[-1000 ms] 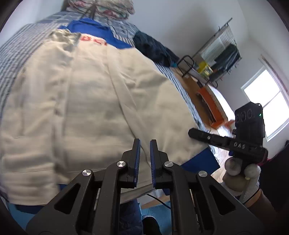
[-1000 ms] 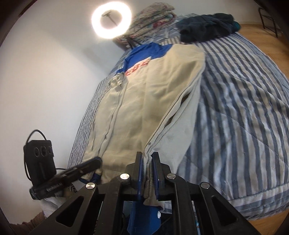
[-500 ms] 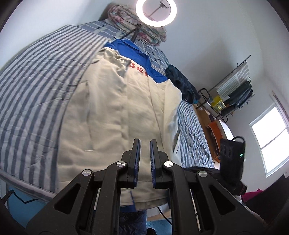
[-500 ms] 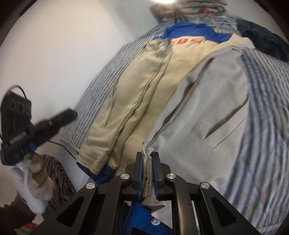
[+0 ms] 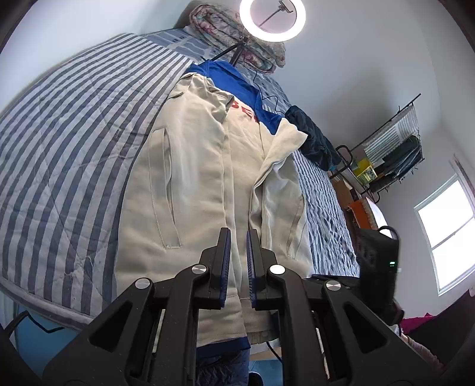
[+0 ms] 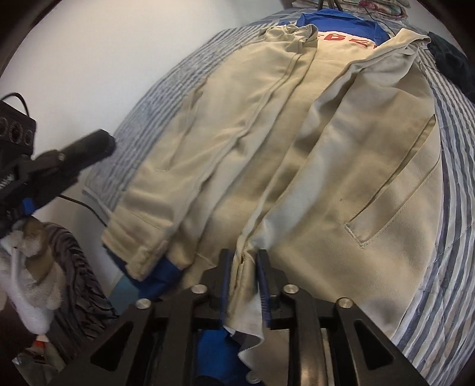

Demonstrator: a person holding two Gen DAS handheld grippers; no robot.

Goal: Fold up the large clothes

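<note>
A beige jacket (image 5: 196, 178) with a blue yoke and red letters lies front up on the striped bed (image 5: 74, 133), its hem at the near edge. My right gripper (image 6: 242, 255) is at the hem, and its jaws are opening. The right front panel's edge (image 6: 249, 237) hangs loose between the fingers. My left gripper (image 5: 237, 234) is shut with nothing in it. In the right wrist view the left gripper (image 6: 104, 142) hovers off the bed's left side, clear of the jacket (image 6: 341, 166).
A dark blue garment (image 5: 311, 142) lies on the bed's far right, and folded bedding (image 5: 225, 32) sits at the head under a ring light (image 5: 272, 17). A wire rack (image 5: 394, 154) and a window (image 5: 448, 237) are to the right. A gloved hand (image 6: 32, 261) holds the left gripper.
The right gripper has carried the front panel's edge to the hem and parted its jaws on it. The left gripper has swung left, off the jacket, and stayed shut.
</note>
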